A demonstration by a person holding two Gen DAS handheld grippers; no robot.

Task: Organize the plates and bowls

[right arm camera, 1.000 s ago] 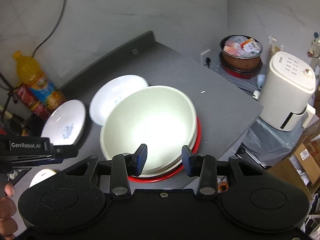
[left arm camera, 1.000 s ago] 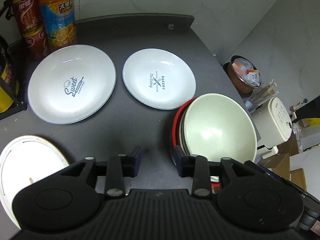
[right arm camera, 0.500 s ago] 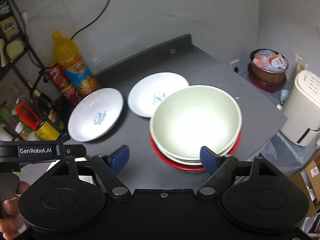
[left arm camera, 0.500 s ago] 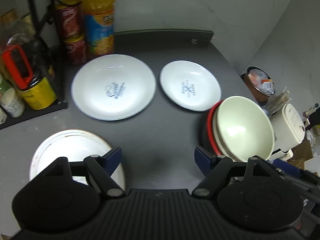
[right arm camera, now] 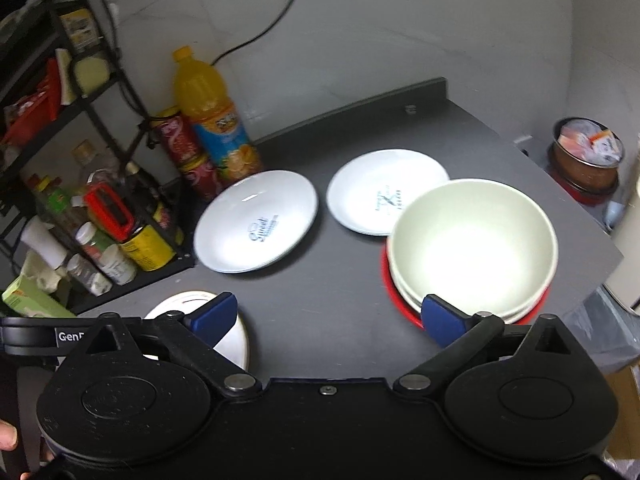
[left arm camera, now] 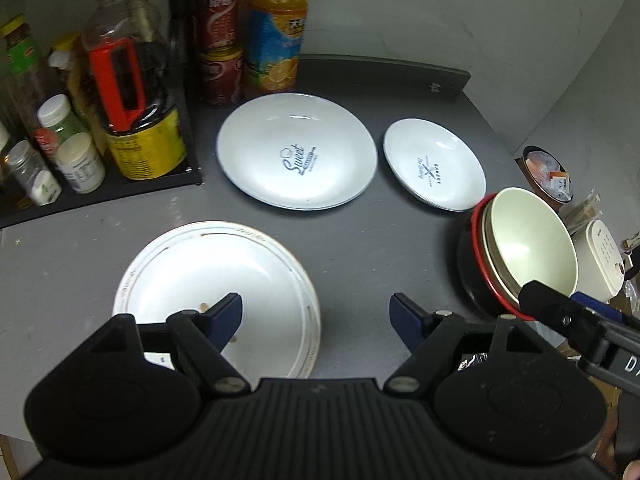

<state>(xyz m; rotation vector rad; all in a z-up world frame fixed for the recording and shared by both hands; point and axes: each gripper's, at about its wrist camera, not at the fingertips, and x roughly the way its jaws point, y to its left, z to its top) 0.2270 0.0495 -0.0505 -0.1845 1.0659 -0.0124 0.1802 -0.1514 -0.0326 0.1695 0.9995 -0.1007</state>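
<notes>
- left claw (left arm camera: 316, 316) spread wide, grasping nothing; hangs over near part of dark table (left arm camera: 360, 232), its left finger above the white gold-rimmed plate (left arm camera: 192, 276)
- right claw (right arm camera: 328, 316) also released, empty; its right finger just in front of the bowl stack (right arm camera: 472, 244)
- bowl stack: cream bowls nested in a red-rimmed one, at table's right edge
- "Sweet" plate (left arm camera: 296, 150) & smaller "Bakery" plate (left arm camera: 434, 164) lie flat side by side, apart, toward the back
- orange juice bottle (left arm camera: 278, 28) & red cans (left arm camera: 218, 40) behind the "Sweet" plate; condiment rack (right arm camera: 80, 184) at left

Cream bowl (right arm camera: 474, 244), red-rimmed black bowl (left arm camera: 478, 276)
</notes>
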